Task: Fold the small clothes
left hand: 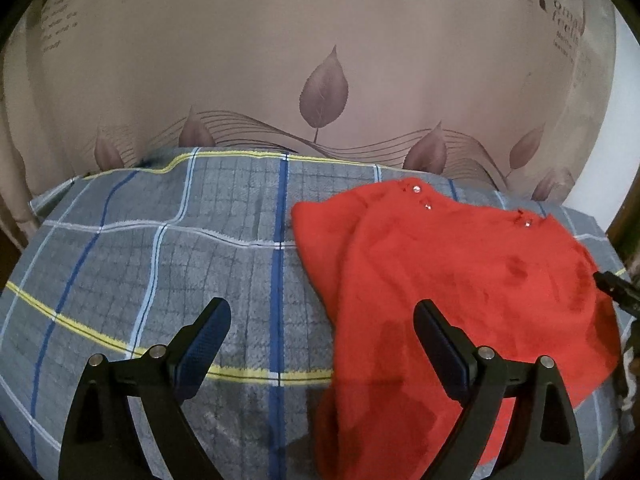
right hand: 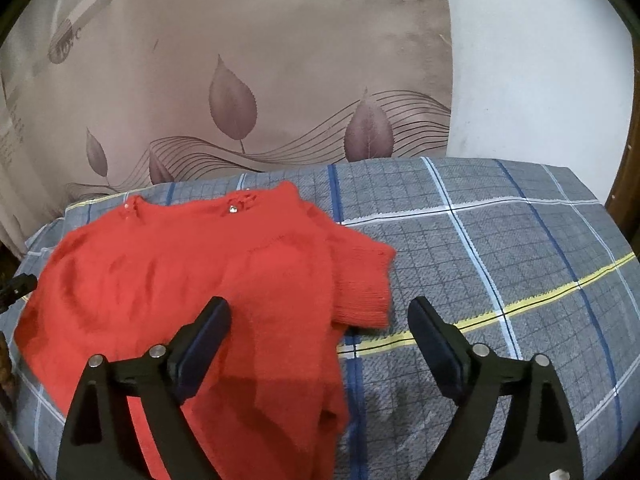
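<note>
Red knitted sweater [left hand: 460,280] spread on the grey plaid blanket [left hand: 160,264] that covers the surface, neckline with small shiny buttons [left hand: 417,189] toward the far edge, one short ribbed sleeve [right hand: 362,280] lying out flat toward the bare plaid side. Left hand-held gripper [left hand: 322,332] released, jaws wide apart, nothing between the pads; one finger over bare blanket, the other over the sweater's near part, not pressing on it. Right hand-held gripper [right hand: 320,328] likewise released and empty, one finger above the sweater's body, the other above plaid just beside the sleeve cuff. Tip of the other tool visible at the sweater's outer edge in each view. Behind the surface, close against its far edge, a beige curtain [left hand: 320,60] printed with leaves, wavy lines and lettering; beside the curtain, a plain white wall [right hand: 540,80]. Dark wooden frame [right hand: 624,200] at the far right edge.
</note>
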The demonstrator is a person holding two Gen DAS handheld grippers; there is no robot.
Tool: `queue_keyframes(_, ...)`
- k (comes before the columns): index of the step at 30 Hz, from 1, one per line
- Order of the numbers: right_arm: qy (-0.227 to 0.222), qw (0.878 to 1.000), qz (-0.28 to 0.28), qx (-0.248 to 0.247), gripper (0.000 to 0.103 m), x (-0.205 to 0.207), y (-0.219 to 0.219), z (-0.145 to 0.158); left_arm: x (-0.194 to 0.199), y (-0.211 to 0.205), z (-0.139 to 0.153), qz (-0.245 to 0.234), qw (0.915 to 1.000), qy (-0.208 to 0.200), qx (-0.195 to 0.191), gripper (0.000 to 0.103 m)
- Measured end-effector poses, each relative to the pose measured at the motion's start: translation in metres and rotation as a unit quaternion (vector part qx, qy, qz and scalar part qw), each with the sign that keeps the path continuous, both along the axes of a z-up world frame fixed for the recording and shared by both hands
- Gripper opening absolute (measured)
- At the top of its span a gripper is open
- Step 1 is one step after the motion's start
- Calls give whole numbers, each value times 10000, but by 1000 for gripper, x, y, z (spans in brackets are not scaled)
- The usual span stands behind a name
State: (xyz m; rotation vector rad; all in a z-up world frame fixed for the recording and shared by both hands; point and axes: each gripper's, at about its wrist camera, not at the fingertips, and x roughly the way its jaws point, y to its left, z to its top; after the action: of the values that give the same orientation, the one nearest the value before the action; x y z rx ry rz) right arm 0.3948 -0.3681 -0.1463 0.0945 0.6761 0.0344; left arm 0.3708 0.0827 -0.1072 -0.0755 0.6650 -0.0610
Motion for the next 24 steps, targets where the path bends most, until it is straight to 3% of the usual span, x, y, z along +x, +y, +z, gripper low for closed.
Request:
queue_keyframes(5,14,10000,-11,37,95,0,-1,-1,10,-1,-5,-144,9998,146,26,93)
queue_keyframes(10,65,10000,11,60,98,2,-1,-2,25,9,-14,-664,9934,579,-732,93)
queue_keyframes(15,54,9999,10,118,99,2,-2,-3,42,24,-23,-1370,9692,931,-1824,91)
queue_keyframes(21,14,9997,30,235,102,0,-4,-1,70,47,-30,-1698,9395,1181,-2731,66)
queue_keyframes(24,9,9997,29,240,102,0,-4,-1,86,50,-33,-1914,9250,1298,-3015,62)
